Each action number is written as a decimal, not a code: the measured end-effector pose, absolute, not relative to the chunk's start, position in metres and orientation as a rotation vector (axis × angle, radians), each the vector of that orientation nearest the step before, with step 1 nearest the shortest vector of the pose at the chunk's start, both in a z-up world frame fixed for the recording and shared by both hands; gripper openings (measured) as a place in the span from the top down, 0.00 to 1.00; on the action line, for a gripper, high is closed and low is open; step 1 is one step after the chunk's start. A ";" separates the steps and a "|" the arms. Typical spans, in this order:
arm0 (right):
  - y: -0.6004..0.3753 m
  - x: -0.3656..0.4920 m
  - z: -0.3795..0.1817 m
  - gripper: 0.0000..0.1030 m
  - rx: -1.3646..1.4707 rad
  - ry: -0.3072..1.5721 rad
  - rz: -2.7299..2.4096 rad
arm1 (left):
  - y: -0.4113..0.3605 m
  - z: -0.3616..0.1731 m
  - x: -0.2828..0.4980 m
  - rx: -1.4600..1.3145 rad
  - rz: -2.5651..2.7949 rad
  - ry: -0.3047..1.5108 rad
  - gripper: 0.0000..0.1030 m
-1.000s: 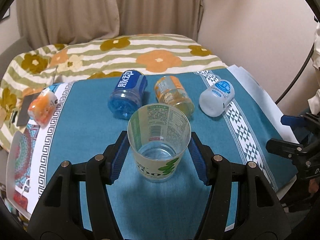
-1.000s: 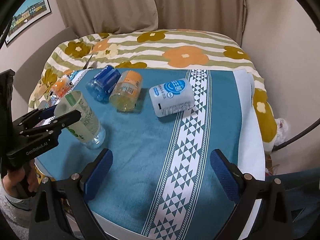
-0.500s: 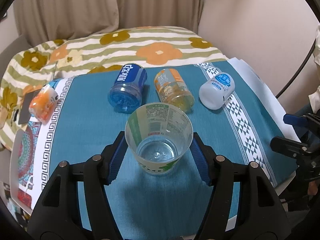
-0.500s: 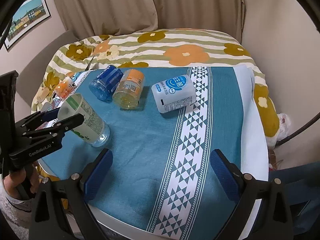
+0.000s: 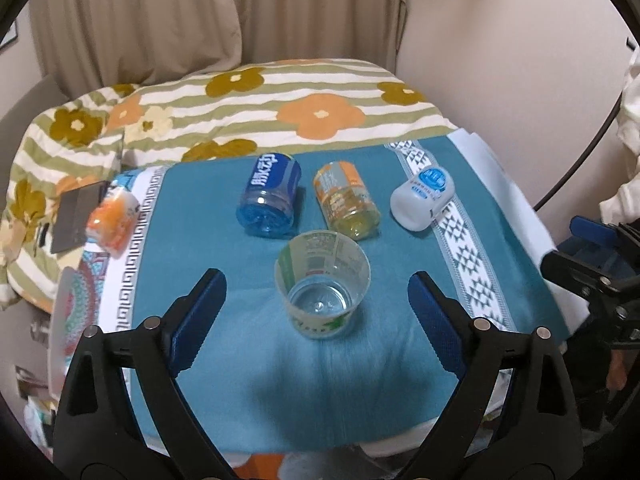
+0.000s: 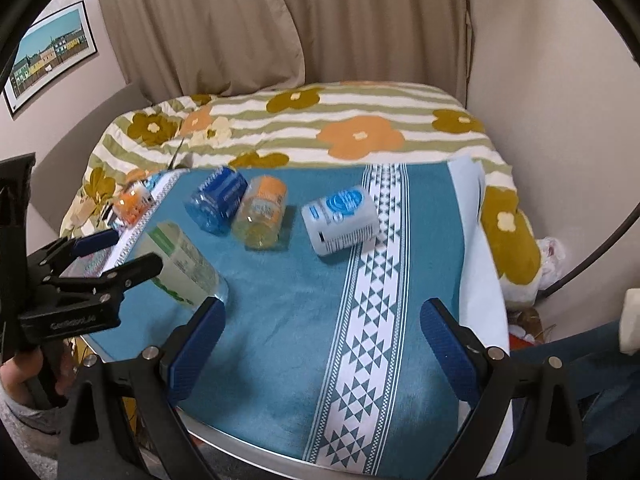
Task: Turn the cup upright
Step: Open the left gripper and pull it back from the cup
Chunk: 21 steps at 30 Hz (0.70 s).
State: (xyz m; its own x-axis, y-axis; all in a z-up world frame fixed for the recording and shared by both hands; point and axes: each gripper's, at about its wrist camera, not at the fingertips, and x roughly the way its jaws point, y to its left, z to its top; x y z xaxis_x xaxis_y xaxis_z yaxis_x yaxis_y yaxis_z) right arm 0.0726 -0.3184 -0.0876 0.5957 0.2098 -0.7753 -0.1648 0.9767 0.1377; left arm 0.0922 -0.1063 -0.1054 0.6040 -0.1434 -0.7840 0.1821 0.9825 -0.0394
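Teal cloth (image 5: 192, 216) covers a bed near beige curtains. Between the wide-open left claw (image 5: 316, 308), touching neither pad, a clear plastic cup (image 5: 322, 282) stands mouth up. It looks light, thin-walled and easily crushed; grip its sides gently. At twelve o'clock, three bottles lie toppled. Right claw (image 6: 322, 334) also gapes wide, holding nothing.
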 end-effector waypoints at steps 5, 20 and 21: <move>-0.306 0.068 -0.059 0.06 0.039 0.901 0.168 | -0.091 -0.072 0.075 0.010 -0.186 0.915 0.00; -0.260 0.030 -0.037 0.06 0.033 0.947 0.005 | -0.029 -0.051 0.032 -0.035 -0.142 0.945 0.00; -0.258 0.027 -0.037 0.06 0.034 0.945 0.000 | -0.026 -0.051 0.030 -0.037 -0.147 0.942 0.00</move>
